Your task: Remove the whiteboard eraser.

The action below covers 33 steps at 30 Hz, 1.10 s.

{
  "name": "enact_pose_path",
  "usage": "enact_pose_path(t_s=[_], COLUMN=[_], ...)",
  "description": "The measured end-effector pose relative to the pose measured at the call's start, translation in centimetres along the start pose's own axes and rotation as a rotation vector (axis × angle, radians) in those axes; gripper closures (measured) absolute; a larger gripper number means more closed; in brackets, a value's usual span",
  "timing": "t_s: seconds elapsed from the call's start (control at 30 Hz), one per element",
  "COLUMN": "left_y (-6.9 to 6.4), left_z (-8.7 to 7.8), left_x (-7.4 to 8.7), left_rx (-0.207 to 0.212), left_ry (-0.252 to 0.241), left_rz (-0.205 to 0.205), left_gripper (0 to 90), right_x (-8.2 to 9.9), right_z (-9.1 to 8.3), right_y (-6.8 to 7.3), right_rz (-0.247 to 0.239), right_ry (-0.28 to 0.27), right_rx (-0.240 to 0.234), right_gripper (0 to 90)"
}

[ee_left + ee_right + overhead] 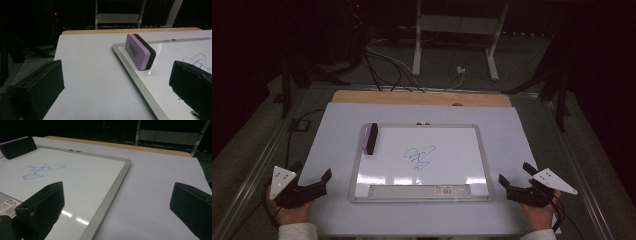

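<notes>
your left gripper [314, 182] and right gripper [515, 184] rest at the table's near corners, jaws spread, empty. purple eraser [371, 138] stands on edge in the whiteboard's [484, 165] far-left corner, beside blue scribble [419, 157].

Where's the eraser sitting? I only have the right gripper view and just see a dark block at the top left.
Observer: The eraser stands on edge at the whiteboard's far left corner, purple face outward.
Operator: Left gripper near it?
Observer: No. The left gripper sits open at the near left, off the board.
Operator: Anything along the board's near edge?
Observer: A grey tray with a barcode label.
</notes>
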State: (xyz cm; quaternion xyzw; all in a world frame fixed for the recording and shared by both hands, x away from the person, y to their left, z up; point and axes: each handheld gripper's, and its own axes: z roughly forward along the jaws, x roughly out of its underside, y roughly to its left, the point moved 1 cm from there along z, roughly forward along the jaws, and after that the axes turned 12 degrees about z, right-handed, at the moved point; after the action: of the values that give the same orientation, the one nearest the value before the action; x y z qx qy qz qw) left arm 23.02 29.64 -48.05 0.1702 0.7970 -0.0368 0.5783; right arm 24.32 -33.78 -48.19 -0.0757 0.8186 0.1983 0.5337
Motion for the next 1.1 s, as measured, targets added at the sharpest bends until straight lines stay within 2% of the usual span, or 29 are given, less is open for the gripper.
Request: enact_pose_path(t_s=[0.13, 0.4, 0.83, 1.1], left_y=[0.0, 0.2, 0.4, 0.1], left_z=[-0.2, -0.2, 0.8, 2.1], left_x=[0.0, -0.3, -1.9, -3.0], left_rx=[0.013, 0.022, 0.033, 0.047], left_ry=[-0.001, 0.007, 0.012, 0.013], left_rz=[-0.028, -0.049, -0.038, -0.035], left_gripper=[0.6, 0.6, 0.6, 0.7], right_x=[0.1, 0.1, 0.0, 0.0], right_z=[0.2, 0.3, 0.1, 0.1], right_y=[0.0, 0.3, 0.1, 0.0], right_rz=[0.004, 0.003, 0.017, 0.027], right_ry=[0.009, 0.007, -0.002, -0.004], right_rx=[-0.002, -0.014, -0.016, -0.014], right_gripper=[0.0, 0.0, 0.0, 0.0])
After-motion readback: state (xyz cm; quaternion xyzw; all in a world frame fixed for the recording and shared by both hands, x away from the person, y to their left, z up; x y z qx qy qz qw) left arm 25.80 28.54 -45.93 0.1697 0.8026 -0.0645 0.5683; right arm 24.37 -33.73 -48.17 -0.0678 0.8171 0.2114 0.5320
